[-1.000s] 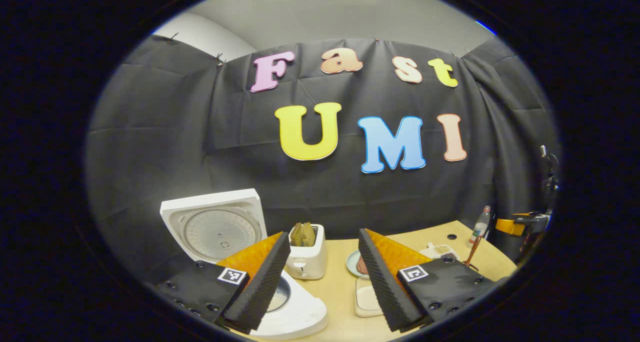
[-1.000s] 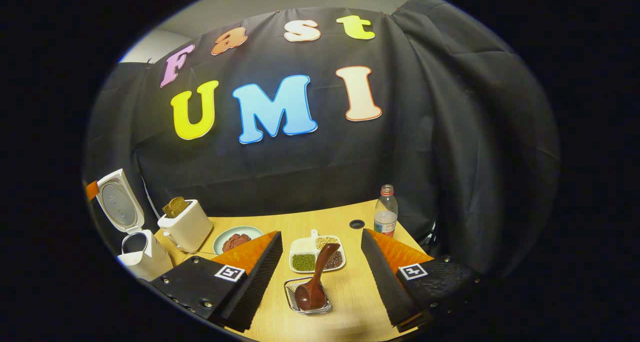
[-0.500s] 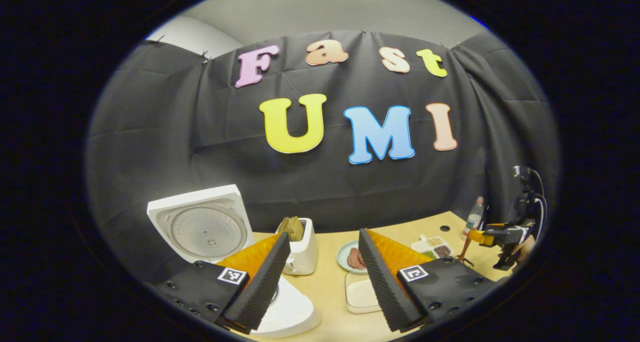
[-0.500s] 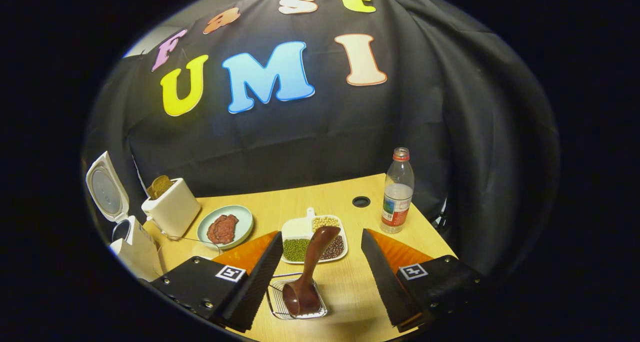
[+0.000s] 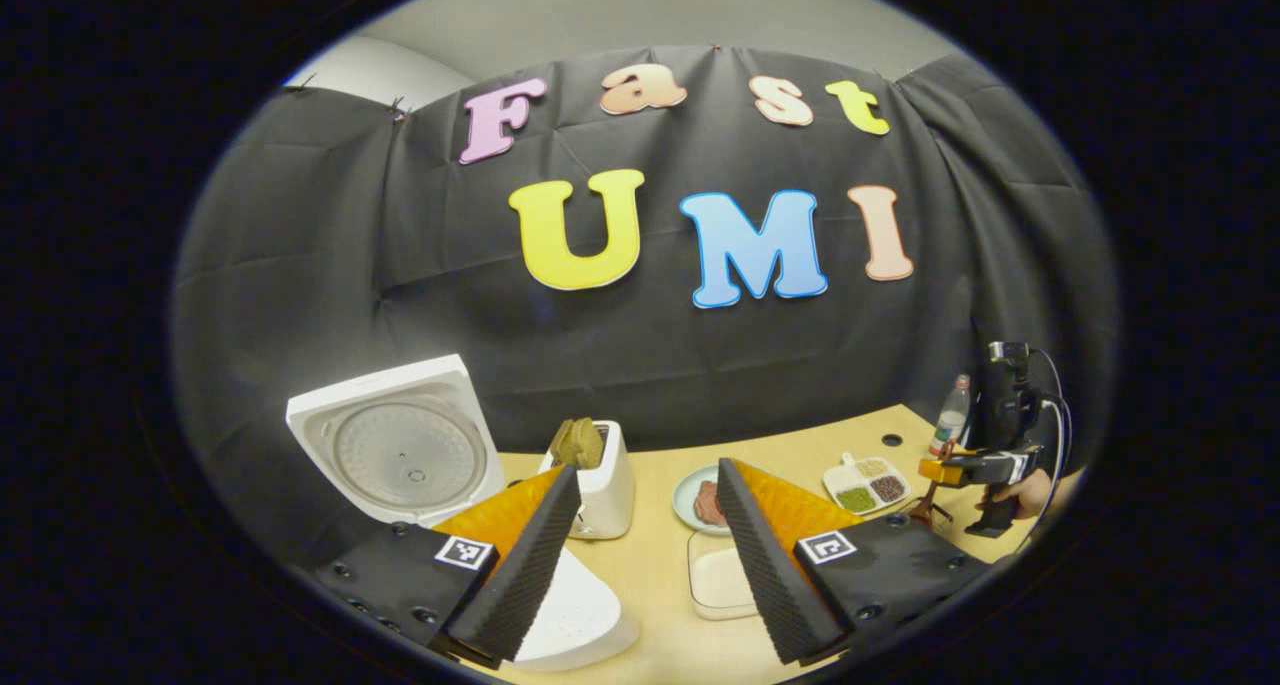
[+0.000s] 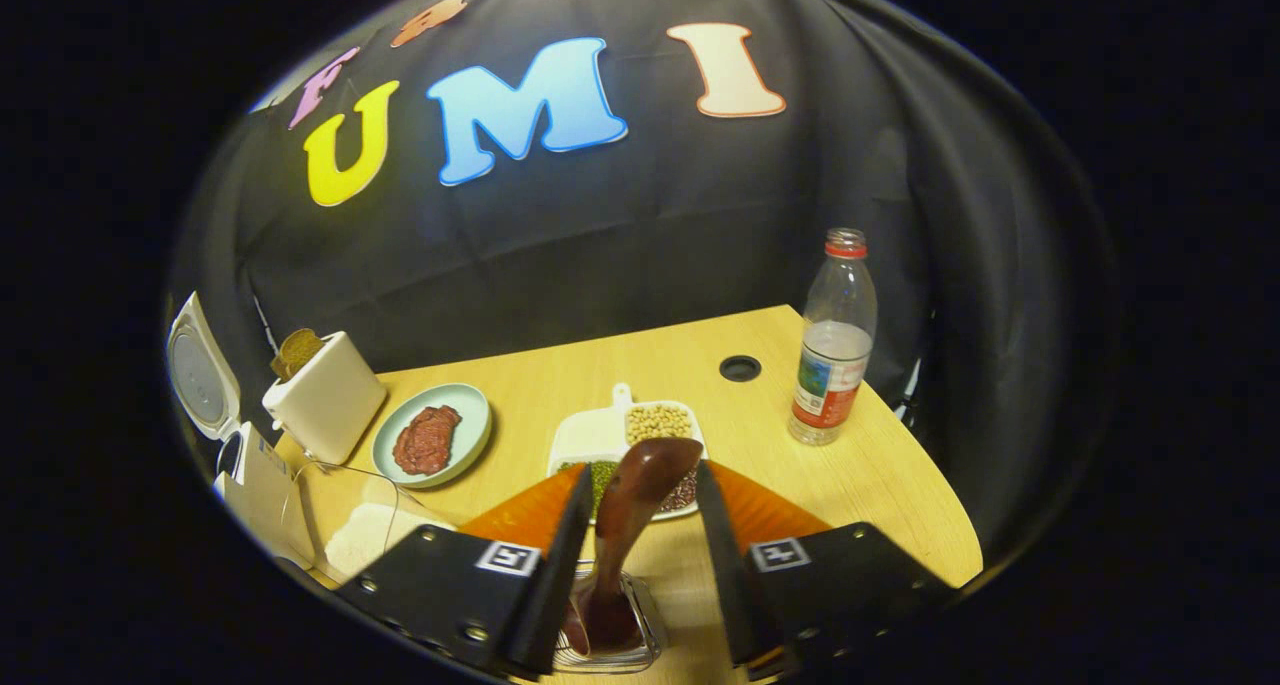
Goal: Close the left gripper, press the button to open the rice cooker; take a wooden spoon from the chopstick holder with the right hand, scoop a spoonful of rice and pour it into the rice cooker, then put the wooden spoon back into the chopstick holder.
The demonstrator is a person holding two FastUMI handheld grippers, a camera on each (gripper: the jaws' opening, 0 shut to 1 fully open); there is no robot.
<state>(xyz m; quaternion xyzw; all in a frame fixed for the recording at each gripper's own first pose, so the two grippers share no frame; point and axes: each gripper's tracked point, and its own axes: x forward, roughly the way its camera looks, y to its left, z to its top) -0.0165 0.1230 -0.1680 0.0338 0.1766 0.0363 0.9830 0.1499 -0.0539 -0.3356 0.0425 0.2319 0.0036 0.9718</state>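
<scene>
Right gripper view: the right claw [image 6: 637, 525] has its two fingers drawn in close on either side of the wooden spoon [image 6: 630, 510], whose handle rises tilted between them; whether both pads actually press on the handle cannot be told. The spoon's bowl sits down in the wire chopstick holder [image 6: 610, 635], directly below the claw on the tabletop [image 6: 880, 485]. Just ahead of the fingertips lies a white divided dish [image 6: 625, 435] of beans (pale, green and dark sorts in separate compartments). Ahead and to the claw's right stands a clear plastic bottle [image 6: 832, 345] with a red cap, upright, near a round hole in the tabletop. Ahead and to the claw's left lie a green plate [image 6: 432, 435] bearing a reddish food, a white toaster [image 6: 325, 405] holding brown bread, and, at the far left, the rice cooker [image 6: 215, 405] with its lid raised.

Left gripper view: the left claw [image 5: 645, 555] is spread wide and grasps nothing. Under its left finger sits the white rice cooker [image 5: 400, 445], lid upright and the round inner plate facing the camera. Between the fingers, farther ahead, stand the toaster [image 5: 600, 480] and a shallow white container [image 5: 722, 580]. Far to the claw's right, a hand [image 5: 1030, 490] holds the other claw [image 5: 945, 475] over the spoon, beside the divided dish [image 5: 865, 483].
</scene>
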